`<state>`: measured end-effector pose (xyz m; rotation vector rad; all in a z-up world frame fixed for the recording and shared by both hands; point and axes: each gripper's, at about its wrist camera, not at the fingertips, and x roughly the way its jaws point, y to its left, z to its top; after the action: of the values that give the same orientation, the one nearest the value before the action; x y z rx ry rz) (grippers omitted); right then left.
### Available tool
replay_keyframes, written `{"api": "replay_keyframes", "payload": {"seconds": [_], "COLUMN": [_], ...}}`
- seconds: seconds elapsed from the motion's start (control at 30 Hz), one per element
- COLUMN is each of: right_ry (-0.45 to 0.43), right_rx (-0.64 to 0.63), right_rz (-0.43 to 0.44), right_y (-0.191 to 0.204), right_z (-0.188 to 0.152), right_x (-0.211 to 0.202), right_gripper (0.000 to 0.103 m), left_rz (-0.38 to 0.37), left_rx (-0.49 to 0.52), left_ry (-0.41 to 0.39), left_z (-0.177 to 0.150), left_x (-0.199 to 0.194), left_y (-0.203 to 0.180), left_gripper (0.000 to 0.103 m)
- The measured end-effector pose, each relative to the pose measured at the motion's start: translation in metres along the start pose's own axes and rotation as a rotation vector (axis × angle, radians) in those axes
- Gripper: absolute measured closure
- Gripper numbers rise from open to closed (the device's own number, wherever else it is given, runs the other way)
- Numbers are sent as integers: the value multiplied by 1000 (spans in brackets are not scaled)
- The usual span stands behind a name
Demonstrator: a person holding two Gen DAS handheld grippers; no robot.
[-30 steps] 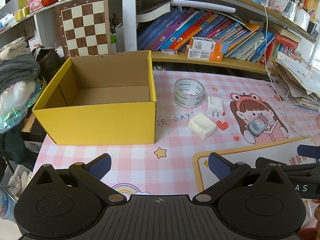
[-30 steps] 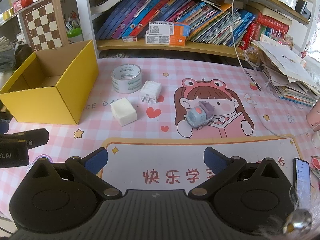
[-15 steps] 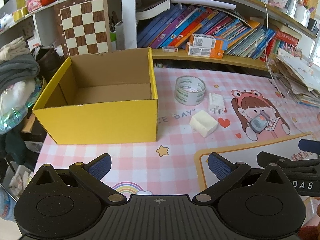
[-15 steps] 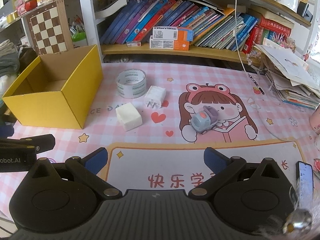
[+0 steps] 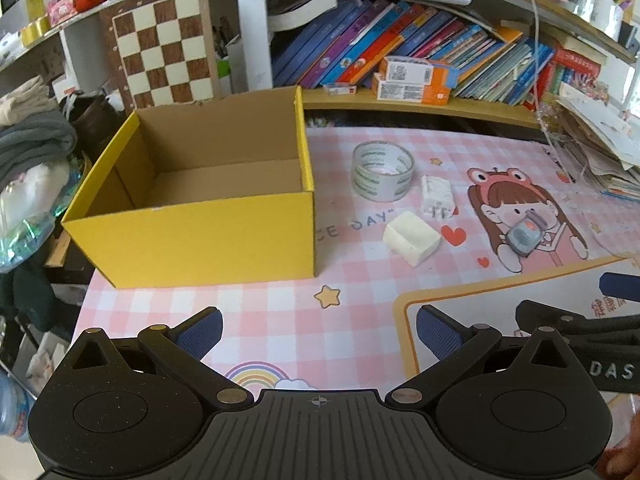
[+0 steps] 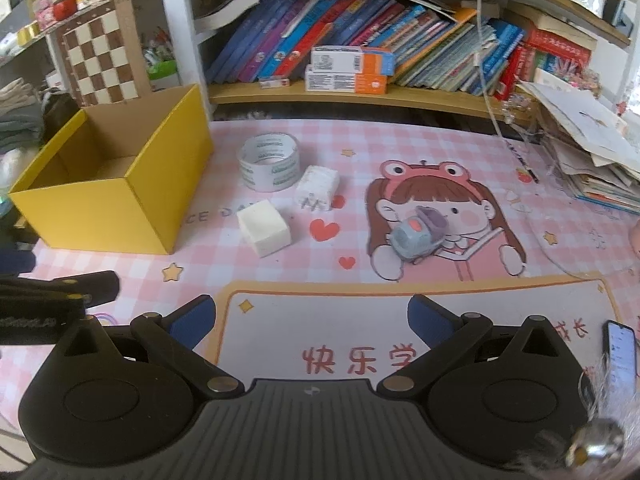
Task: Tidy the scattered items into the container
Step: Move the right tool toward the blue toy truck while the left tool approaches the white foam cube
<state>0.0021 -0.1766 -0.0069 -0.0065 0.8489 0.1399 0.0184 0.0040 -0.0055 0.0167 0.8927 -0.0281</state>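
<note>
An open yellow cardboard box (image 5: 192, 236) (image 6: 108, 204) stands empty at the table's left. To its right lie a clear tape roll (image 5: 382, 176) (image 6: 273, 162), a white plug adapter (image 5: 438, 196) (image 6: 316, 188), a cream block (image 5: 412, 238) (image 6: 264, 228) and a small grey-blue toy (image 5: 524, 236) (image 6: 414, 238). My left gripper (image 5: 318, 330) is open and empty, near the front edge before the box. My right gripper (image 6: 311, 320) is open and empty, over the white mat, short of the items.
A bookshelf (image 6: 360, 60) with books and orange boxes runs behind the table. A chessboard (image 5: 164, 56) leans behind the box. A paper stack (image 6: 592, 152) sits at the right, a phone (image 6: 622, 352) at the front right. Clothes (image 5: 28, 136) pile at the left.
Both grippers have moved forward a little toward the items, which look nearer now. Nothing on the table has moved. Both stay open.
</note>
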Motion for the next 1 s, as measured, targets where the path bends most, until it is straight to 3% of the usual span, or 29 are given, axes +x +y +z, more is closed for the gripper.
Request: {"api": "replay_keyframes", "payload": {"seconds": [0.67,1.0], "right_ry": [29,25], "right_rx": [9,19], "right_rz": [72,110], "right_y": [-33,-64], "right_z": [0,-3], "right_x": [11,14], "right_gripper": [2,9], "left_rz": [-39,-36], "left_rx": [-23,-12], "left_ry": [39,54], "left_z": [-1,2], "left_x": [15,21], "left_y": [-28,-57], "left_gripper": [6,6]}}
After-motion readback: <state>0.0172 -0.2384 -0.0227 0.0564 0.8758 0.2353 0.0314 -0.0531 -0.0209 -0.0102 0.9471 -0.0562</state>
